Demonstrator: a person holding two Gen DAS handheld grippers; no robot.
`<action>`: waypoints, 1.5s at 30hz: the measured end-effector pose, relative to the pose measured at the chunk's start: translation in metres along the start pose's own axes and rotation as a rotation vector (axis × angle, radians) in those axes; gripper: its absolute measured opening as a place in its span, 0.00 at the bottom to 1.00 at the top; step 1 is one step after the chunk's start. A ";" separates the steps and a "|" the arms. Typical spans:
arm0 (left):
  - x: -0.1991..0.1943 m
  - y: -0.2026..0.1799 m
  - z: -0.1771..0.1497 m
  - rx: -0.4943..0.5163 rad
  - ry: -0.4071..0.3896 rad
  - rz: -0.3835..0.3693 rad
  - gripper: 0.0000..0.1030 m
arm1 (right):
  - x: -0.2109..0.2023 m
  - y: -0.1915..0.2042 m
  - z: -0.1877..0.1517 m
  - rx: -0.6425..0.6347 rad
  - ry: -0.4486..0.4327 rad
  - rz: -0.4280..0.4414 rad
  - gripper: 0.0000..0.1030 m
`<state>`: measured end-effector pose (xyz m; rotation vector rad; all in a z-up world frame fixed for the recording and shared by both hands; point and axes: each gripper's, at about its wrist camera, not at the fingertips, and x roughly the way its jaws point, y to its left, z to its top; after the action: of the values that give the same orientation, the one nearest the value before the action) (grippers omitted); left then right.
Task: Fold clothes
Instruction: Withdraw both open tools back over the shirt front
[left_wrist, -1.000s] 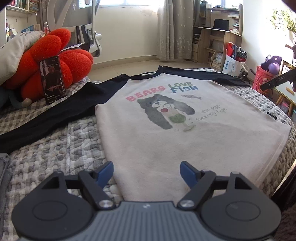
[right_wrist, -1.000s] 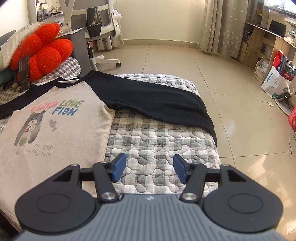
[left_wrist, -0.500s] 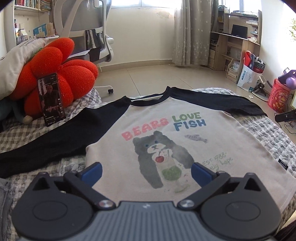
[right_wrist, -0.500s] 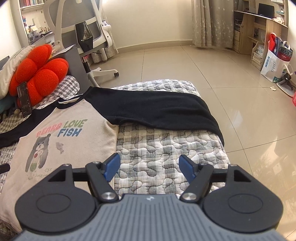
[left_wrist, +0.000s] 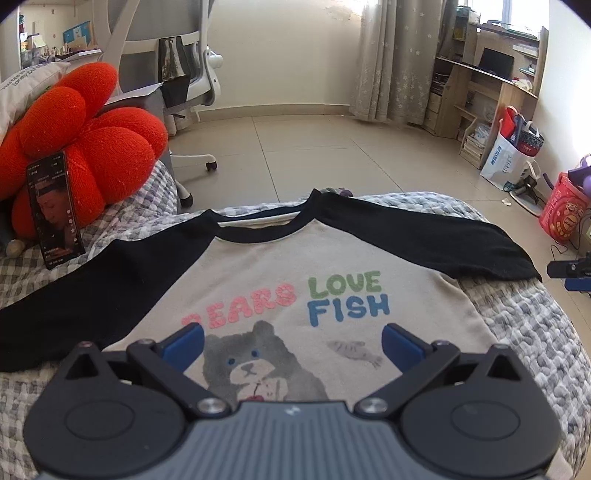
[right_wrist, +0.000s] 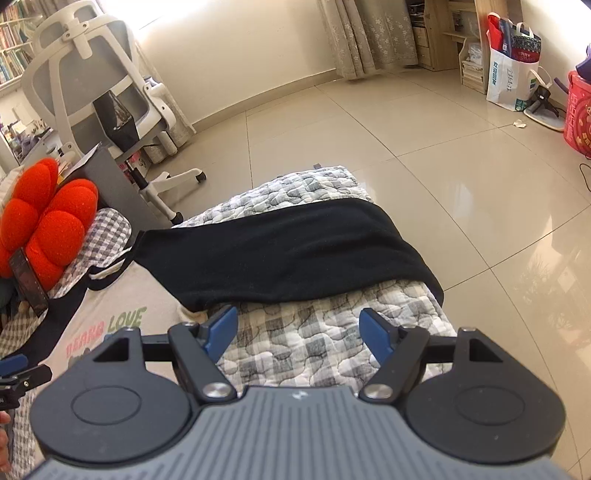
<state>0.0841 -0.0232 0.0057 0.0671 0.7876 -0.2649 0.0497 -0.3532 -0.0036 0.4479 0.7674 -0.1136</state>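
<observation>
A beige T-shirt (left_wrist: 332, 258) with black sleeves and a "BEARS LOVE FISH" bear print lies flat, front up, on the quilted bed (left_wrist: 535, 332). My left gripper (left_wrist: 291, 345) hovers over the bear print, open wide, with nothing between its blue pads. My right gripper (right_wrist: 299, 330) is over bare quilt (right_wrist: 314, 332), just short of the shirt's black right sleeve (right_wrist: 288, 251). Its jaws are opening and hold nothing. The right gripper's tip (left_wrist: 569, 269) shows at the right edge of the left wrist view, beyond the sleeve end.
A red flower cushion (left_wrist: 85, 147) with a phone (left_wrist: 53, 214) leaning on it sits at the bed's left. A white office chair (right_wrist: 110, 92) stands behind it. The bed's far edge drops to tiled floor (right_wrist: 443, 166). Bags (left_wrist: 513, 155) and a red bucket (left_wrist: 561, 210) stand by the desk.
My left gripper has moved forward over the shirt to the chest print and its jaws have widened. My right gripper has rolled, neared the black sleeve, and opened wider.
</observation>
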 end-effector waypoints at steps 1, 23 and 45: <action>0.006 0.001 0.000 -0.027 0.002 -0.002 0.99 | 0.004 -0.003 0.003 0.027 0.002 0.012 0.74; 0.065 0.011 -0.026 -0.196 0.000 0.034 0.99 | 0.059 -0.038 0.002 0.309 -0.089 0.047 0.57; 0.069 0.014 -0.017 -0.128 -0.021 -0.040 0.99 | 0.072 0.023 -0.003 0.055 -0.455 -0.329 0.08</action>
<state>0.1220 -0.0211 -0.0558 -0.0721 0.7837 -0.2515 0.1055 -0.3263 -0.0474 0.3270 0.3838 -0.5266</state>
